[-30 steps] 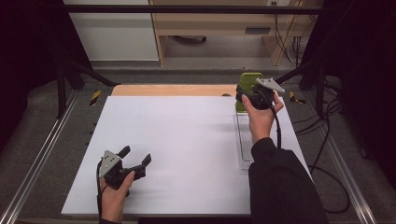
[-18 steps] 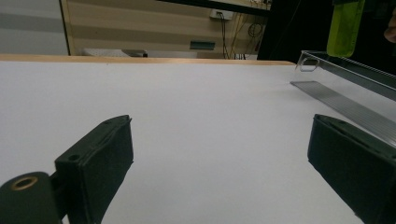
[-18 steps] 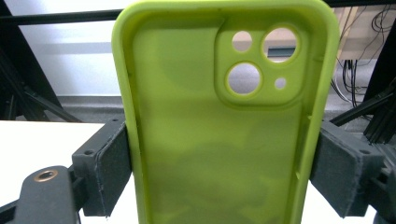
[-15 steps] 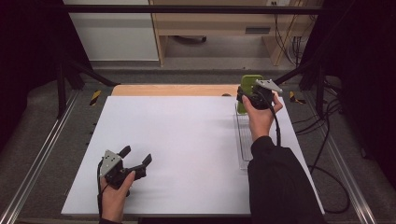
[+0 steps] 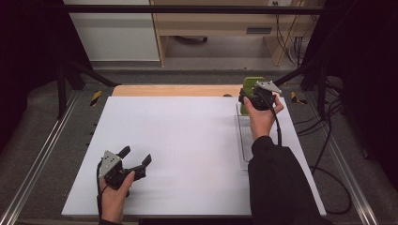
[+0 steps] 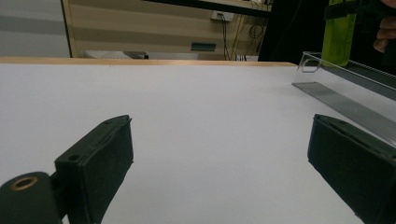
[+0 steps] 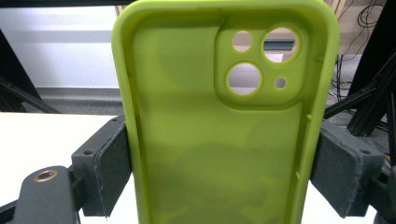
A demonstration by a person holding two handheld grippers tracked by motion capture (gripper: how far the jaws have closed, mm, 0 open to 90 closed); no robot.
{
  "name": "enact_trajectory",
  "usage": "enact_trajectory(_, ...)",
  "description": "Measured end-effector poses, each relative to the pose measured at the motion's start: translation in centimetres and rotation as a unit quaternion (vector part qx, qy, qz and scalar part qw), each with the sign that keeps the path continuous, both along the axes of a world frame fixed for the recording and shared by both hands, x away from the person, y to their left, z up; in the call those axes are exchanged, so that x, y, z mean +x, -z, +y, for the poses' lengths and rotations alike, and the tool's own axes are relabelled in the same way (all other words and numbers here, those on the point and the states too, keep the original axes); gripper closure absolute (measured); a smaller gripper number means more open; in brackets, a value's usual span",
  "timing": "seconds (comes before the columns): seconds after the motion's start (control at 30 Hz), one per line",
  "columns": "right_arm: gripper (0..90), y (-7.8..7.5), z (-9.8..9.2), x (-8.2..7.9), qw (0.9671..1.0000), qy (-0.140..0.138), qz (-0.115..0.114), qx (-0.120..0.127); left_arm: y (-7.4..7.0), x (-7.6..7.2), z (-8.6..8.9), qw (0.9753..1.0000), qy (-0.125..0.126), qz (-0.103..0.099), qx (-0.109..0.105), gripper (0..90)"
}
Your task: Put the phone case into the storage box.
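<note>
Green phone case point(image 7: 219, 130) upright, clamped by its side edges in our right hand-held gripper point(image 5: 257, 96), above far end of clear tray point(image 5: 245, 140) at table point(image 5: 187, 140) right edge. We keep squeeze light, case vertical. Left hand-held gripper point(image 5: 136, 159) wide open, empty, low over table.

Phone case point(image 7: 219, 135): sitting upright between the jaws of the right gripper point(image 5: 256, 97), at the table's far right, above the far end of the tray.
Tray point(image 5: 244, 140): lying on the table point(image 5: 187, 140) along its right side.
Left gripper point(image 5: 133, 159): resting near the front left corner, well apart from the tray.
</note>
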State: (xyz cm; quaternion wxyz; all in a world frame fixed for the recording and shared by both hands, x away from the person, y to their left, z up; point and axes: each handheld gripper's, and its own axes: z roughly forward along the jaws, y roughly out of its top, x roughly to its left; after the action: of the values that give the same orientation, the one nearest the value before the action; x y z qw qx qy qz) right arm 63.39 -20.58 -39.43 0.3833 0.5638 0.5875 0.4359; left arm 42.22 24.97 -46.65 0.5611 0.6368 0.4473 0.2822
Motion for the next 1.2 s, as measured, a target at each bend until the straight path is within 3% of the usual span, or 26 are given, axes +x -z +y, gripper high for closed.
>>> enact_trajectory(1.2, 15.9, 2.1, 0.1, 1.3, 0.9995, 0.007, 0.03, -0.009, 0.1, 0.2, -0.1, 1.0, 0.006, 0.001, 0.001, 6.4)
